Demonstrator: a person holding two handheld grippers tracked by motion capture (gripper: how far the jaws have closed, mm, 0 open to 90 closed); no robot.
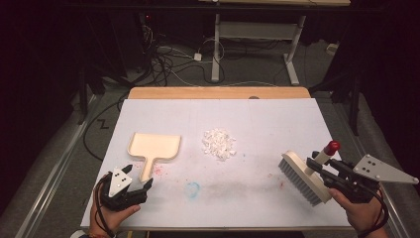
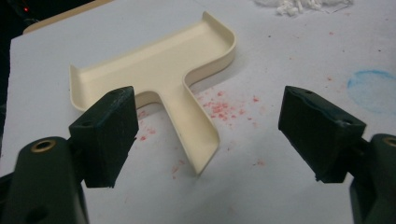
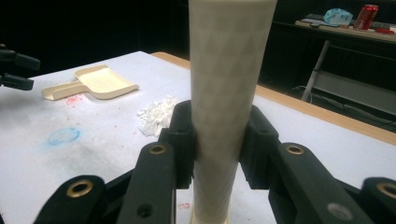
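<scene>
1. The brush (image 1: 303, 177) hangs over the tabletop's right edge, its handle clamped in the right gripper (image 1: 321, 167).
2. The scraps (image 1: 218, 143) lie mid-table, left of the bristles and beyond them.
3. The dustpan (image 1: 154, 148) lies left of the scraps, handle toward the left gripper (image 1: 136, 179), whose jaws gape empty.
4. The brush's bristles are hidden in the right gripper view.

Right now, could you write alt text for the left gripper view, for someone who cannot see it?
Two open black tongs frame the handle of a cream dustpan lying flat on a white table. Red specks dot the table beside the handle, a faint blue ring marks it at right, and white scraps lie at the top edge.
</scene>
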